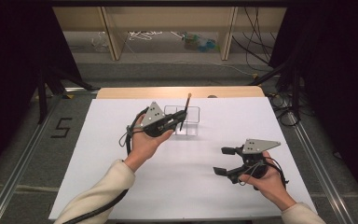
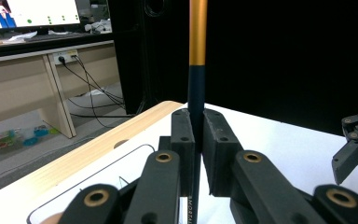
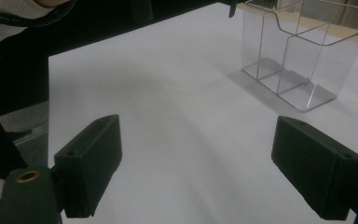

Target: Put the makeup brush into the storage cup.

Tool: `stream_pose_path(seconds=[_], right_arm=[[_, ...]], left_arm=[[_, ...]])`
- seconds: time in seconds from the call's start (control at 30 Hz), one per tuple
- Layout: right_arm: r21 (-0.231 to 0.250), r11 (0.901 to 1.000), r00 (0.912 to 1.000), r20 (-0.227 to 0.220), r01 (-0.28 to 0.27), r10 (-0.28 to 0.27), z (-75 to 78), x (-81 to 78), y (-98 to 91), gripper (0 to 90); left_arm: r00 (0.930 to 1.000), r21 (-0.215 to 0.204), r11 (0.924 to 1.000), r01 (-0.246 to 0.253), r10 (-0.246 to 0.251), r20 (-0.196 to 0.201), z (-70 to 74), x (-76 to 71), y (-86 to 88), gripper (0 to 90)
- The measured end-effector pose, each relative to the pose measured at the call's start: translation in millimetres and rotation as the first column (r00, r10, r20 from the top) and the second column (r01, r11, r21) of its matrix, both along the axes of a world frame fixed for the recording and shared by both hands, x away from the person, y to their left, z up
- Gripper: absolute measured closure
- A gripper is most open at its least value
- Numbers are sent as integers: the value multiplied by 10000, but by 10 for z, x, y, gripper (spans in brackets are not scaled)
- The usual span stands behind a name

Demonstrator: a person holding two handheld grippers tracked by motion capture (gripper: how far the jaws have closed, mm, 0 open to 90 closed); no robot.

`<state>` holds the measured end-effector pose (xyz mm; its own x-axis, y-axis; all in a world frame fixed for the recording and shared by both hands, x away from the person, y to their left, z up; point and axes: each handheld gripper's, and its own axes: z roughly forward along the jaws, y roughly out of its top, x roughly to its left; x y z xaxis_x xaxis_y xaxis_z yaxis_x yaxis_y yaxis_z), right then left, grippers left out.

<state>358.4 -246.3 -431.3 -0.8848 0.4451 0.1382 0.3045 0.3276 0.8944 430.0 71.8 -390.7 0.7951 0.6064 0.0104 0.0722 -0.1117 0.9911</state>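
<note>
Nearest, the right tool rests released and empty on the white bench. Beyond, the left tool clamps a slim black-and-gold pen upright above the clear plastic divided holder; the placing step appears underway, and lowering it into a compartment would need careful alignment.

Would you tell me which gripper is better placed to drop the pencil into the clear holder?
Left: the left gripper already clamps the pencil above the clear holder. The right gripper is open, empty, farther away.

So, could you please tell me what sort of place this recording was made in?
Probably a lab recording station: a white-covered table flanked by black curtains, loose cables on the floor, and a lit computer monitor on a wooden bench.
</note>
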Motion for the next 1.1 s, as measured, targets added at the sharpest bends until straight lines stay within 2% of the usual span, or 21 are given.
stream_pose_path(seconds=[0.33, 0.37, 0.4, 1.1], right_arm=[[-35, 10000, 10000, -26, -32, 32, 1, 2, -3, 167], [-34, 10000, 10000, -25, -32, 32, 1, 2, -4, 168], [-32, 10000, 10000, -30, -28, 28, 2, 2, -5, 167], [-39, 10000, 10000, -92, -19, 19, 1, 1, -6, 167]], left_arm=[[10000, -76, 10000, -45, 44, -80, -12, 27, -15, 828], [9998, -15, 10000, 24, -24, 184, -7, 49, -16, 828], [9998, -9, 10000, 23, -22, 197, -7, 52, -18, 828], [9999, -10, 9999, -122, 122, -7, 24, 82, -45, 828]])
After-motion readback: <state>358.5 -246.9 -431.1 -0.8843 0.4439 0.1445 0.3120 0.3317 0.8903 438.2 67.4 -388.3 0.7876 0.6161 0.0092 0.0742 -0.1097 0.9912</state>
